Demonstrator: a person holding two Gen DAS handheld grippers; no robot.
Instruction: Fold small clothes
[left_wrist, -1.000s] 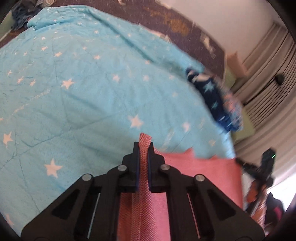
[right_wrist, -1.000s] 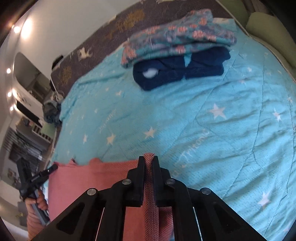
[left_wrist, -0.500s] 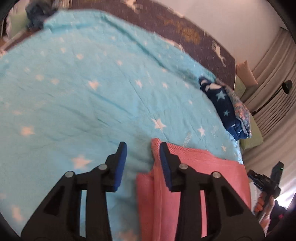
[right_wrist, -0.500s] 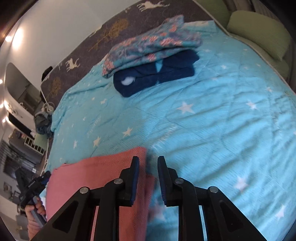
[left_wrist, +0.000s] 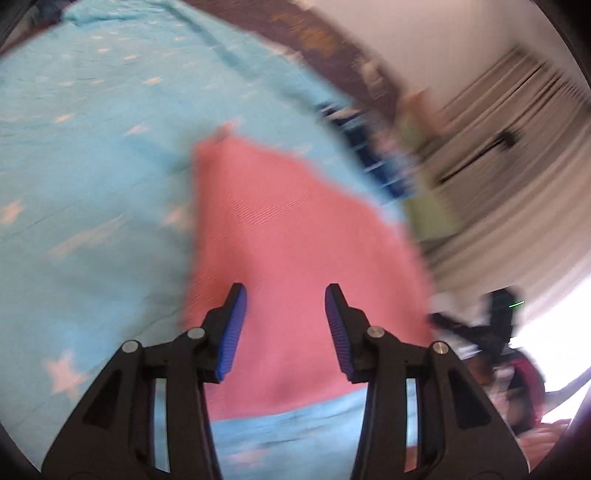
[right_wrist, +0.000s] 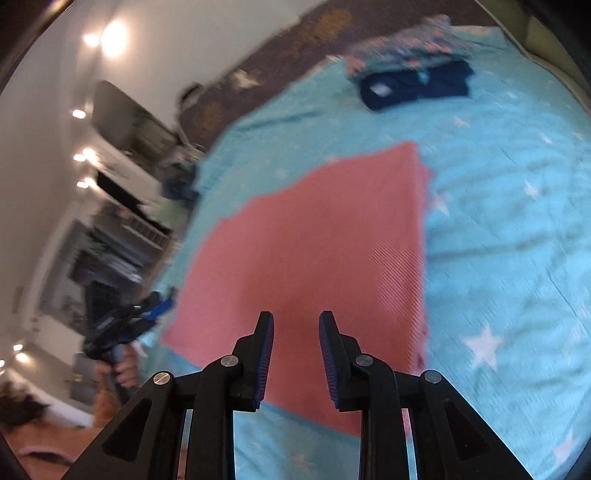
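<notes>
A pink knit garment (left_wrist: 295, 266) lies folded flat on the turquoise star-patterned bedspread (left_wrist: 92, 184). It also shows in the right wrist view (right_wrist: 314, 251). My left gripper (left_wrist: 284, 295) is open and empty above the garment's near half. My right gripper (right_wrist: 296, 321) is open and empty above the garment's near edge. Neither touches the cloth. Both views are blurred by motion.
A pile of folded clothes, navy (right_wrist: 417, 86) under a floral piece (right_wrist: 410, 51), lies at the far side of the bed, blurred in the left wrist view (left_wrist: 373, 155). The left gripper (right_wrist: 122, 325) shows at the bed's left edge. Curtains (left_wrist: 517, 166) hang to the right.
Both grippers let go of the pink garment's corners, opened wider, and pulled back and up. The garment now lies flat and folded on the bed.
</notes>
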